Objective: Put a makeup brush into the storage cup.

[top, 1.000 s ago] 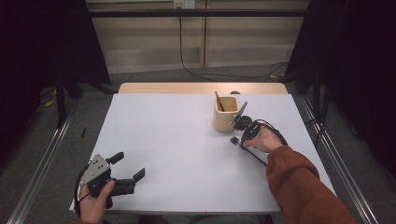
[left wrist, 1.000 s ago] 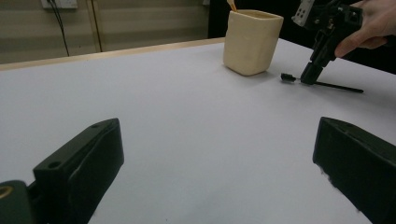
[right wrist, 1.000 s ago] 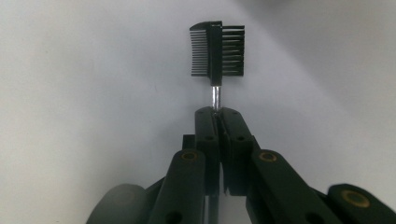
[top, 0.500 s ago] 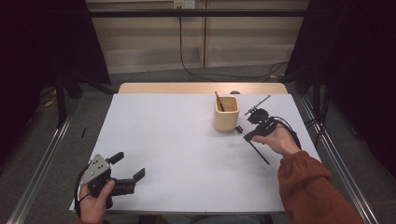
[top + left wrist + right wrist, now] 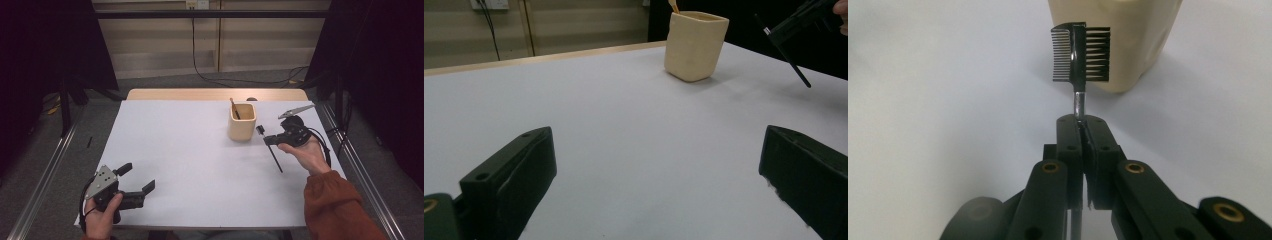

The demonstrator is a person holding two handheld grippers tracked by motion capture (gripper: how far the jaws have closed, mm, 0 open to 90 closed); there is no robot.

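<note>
My right gripper (image 5: 270, 140) is shut on a thin black brow comb (image 5: 275, 159), lifted off the white table (image 5: 200, 155) just right of a beige cup (image 5: 242, 121). In the right gripper view the jaws (image 5: 1081, 125) clamp the comb's stem, and its toothed head (image 5: 1080, 52) stands in front of the cup (image 5: 1128, 40). A wooden stick (image 5: 233, 107) leans inside the cup. My left gripper (image 5: 137, 177) rests open at the table's near left corner with nothing between its jaws (image 5: 659, 165). From there the cup (image 5: 695, 45) and the held comb (image 5: 791, 62) are seen far off.
The table's wooden far edge (image 5: 215, 94) lies behind the cup. Metal rails (image 5: 45, 165) run along both sides of the table, and cables (image 5: 210, 75) lie on the floor beyond. Dark curtains hang left and right.
My right hand has moved right and upward with the comb, drawing away from the cup's side. The left gripper has stayed still.
</note>
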